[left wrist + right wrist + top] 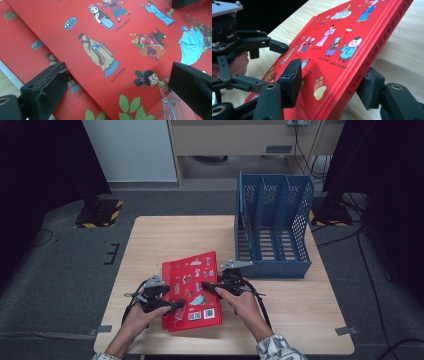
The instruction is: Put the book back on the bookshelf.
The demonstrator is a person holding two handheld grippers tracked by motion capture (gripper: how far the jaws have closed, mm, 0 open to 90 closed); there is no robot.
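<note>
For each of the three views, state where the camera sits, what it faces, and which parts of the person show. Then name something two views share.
High view: above the table, looking down; both hands, left gripper, right gripper.
Left gripper view: rides that gripper, facing the book cover.
Right gripper view: rides that gripper, straddling the book's edge.
Shared: the red book.

Both grippers are black linkage frames. The left gripper (pixel 176 305), at the lower left of the high view, and the right gripper (pixel 205 285), near its centre, each carry a grey three-cornered plate and trail a dark cable. Their jaws end in black ribbed pads with brass-ringed pivot holes. A pale patterned sleeve (pixel 280 349) shows at the lower right.
</note>
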